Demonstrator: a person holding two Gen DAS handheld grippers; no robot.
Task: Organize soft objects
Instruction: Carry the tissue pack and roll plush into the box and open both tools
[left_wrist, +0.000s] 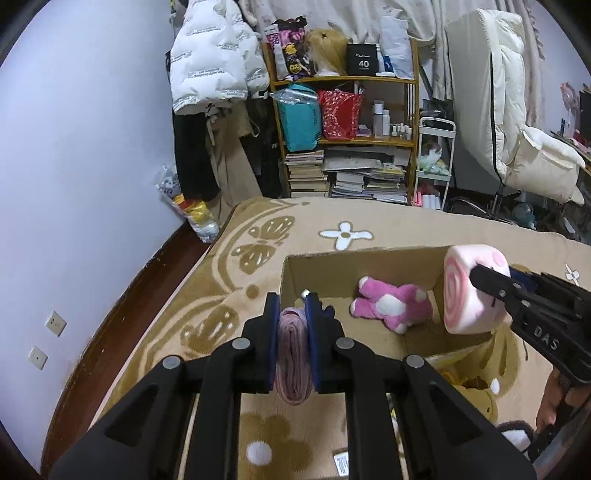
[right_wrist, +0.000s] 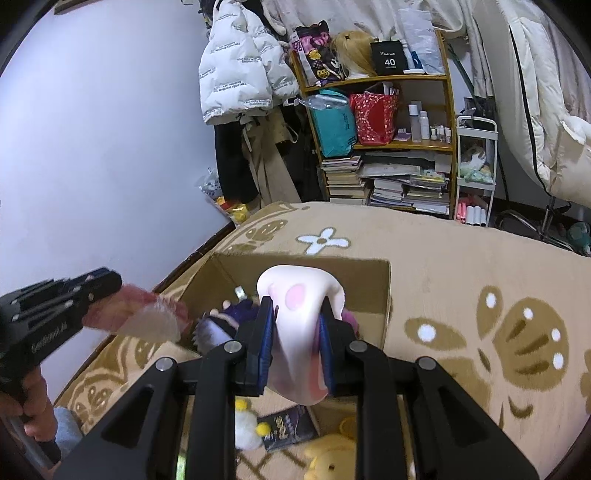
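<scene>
My left gripper (left_wrist: 291, 302) is shut on a pink folded cloth roll (left_wrist: 291, 354), held at the near left corner of an open cardboard box (left_wrist: 369, 260). It also shows in the right wrist view (right_wrist: 110, 291) with the cloth (right_wrist: 147, 314). My right gripper (right_wrist: 297, 312) is shut on a white and pink swirl-roll plush (right_wrist: 299, 299), above the box (right_wrist: 306, 269). In the left wrist view that plush (left_wrist: 465, 291) hangs over the box's right wall. A magenta and white plush (left_wrist: 391, 304) lies inside the box. A purple plush (right_wrist: 229, 321) shows below the right gripper.
The box sits on a tan flowered rug (left_wrist: 258, 240). A yellow plush (right_wrist: 332, 458), a white plush with yellow dots (right_wrist: 247, 428) and a dark packet (right_wrist: 291, 424) lie near me. A cluttered shelf (left_wrist: 343, 136), white cart (left_wrist: 432, 162) and chair (left_wrist: 517, 129) stand behind.
</scene>
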